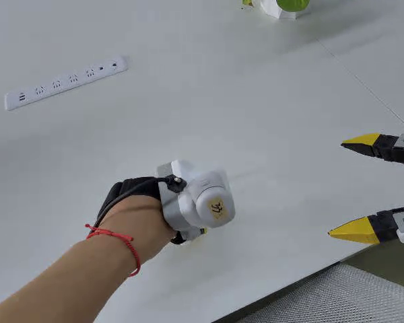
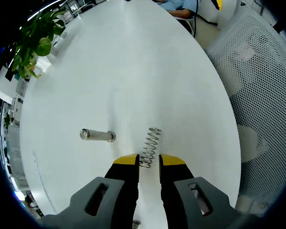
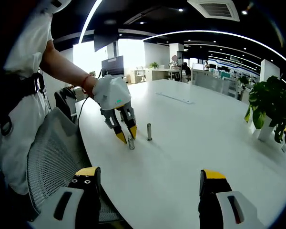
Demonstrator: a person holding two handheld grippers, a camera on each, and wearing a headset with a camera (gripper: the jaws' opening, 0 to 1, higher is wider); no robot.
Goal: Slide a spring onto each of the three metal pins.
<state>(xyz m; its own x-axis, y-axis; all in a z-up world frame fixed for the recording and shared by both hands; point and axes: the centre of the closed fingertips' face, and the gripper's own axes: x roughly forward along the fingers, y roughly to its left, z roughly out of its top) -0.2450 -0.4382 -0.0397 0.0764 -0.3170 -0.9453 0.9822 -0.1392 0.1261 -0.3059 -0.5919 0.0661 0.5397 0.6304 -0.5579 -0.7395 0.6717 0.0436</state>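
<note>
The spring [image 2: 150,145] lies on the white table [image 2: 133,62] with its near end in the gap between the yellow tips of the left gripper [image 2: 148,161]. Those jaws stand only a narrow way apart. The coil sits against the tip on the left of the left gripper view, with a sliver of table showing on its other side, so it is between the jaws and not pinched by both.

Just beside the spring is a metal pin [image 2: 97,135], apart from it and from the jaws. In the right gripper view the pin looks upright, in the left gripper view it looks laid over; I cannot tell which.

In the head view a hand [image 1: 136,202] in a black glove, with a red cord at the wrist, holds the left gripper pointed down at the table, and its white housing hides the tips.

The right gripper [image 3: 150,174] hangs off the table edge, well apart from the spring, its jaws spread wide with nothing between them.

Farther out, a white power strip [image 1: 66,82] lies on the table, a potted plant [image 3: 271,109] stands at the far side, and a grey mesh chair [image 1: 337,296] sits at the near edge.
</note>
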